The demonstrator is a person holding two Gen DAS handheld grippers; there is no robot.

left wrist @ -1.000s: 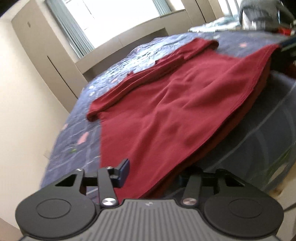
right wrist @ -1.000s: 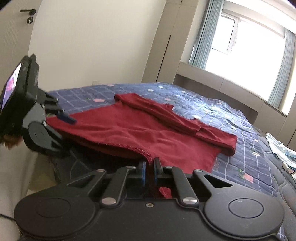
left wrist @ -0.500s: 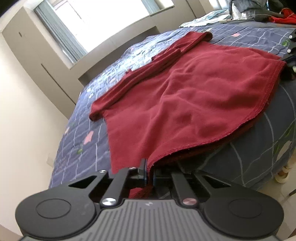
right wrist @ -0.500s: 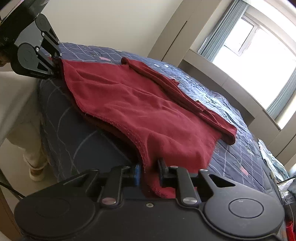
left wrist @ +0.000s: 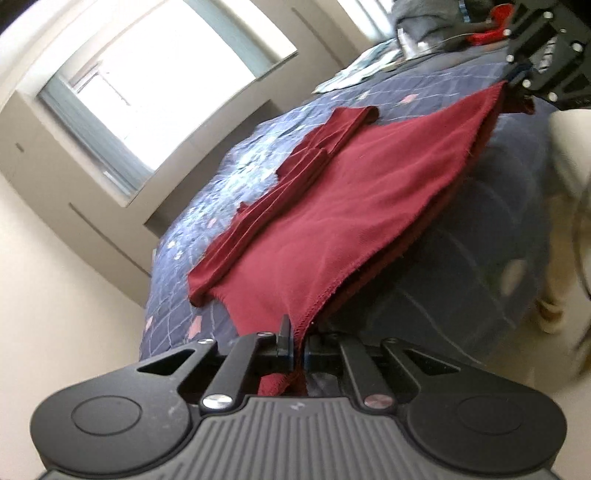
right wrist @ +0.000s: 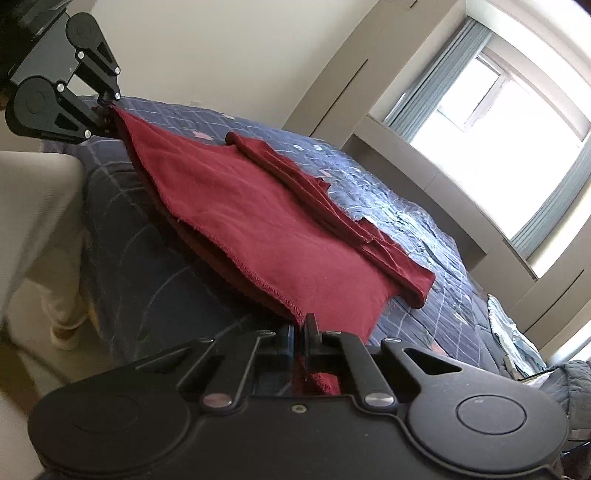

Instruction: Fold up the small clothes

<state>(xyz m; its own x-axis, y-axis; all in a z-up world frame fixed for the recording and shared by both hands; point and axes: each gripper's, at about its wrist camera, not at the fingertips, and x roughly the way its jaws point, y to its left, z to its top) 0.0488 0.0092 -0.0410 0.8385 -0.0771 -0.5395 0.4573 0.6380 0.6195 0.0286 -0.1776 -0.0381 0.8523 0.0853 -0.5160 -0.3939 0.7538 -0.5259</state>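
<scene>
A dark red garment (left wrist: 343,206) lies on a blue patterned bed (left wrist: 229,170), its sleeves folded along the far side. Its near hem hangs over the bed's edge. My left gripper (left wrist: 297,350) is shut on one hem corner. My right gripper (right wrist: 299,339) is shut on the other hem corner of the red garment (right wrist: 258,221). Each gripper shows in the other's view, the right gripper (left wrist: 517,79) at top right and the left gripper (right wrist: 105,105) at top left, with the hem stretched between them and lifted a little.
A bright window (left wrist: 159,77) and beige cupboards stand beyond the bed (right wrist: 406,214). Clothes and a grey heap (left wrist: 424,18) lie at the far end of the bed. A person's pale trousers and a foot (right wrist: 62,325) are beside the bed edge.
My left gripper closed on the hem corner. Both grippers have tilted and drawn the hem taut and upward.
</scene>
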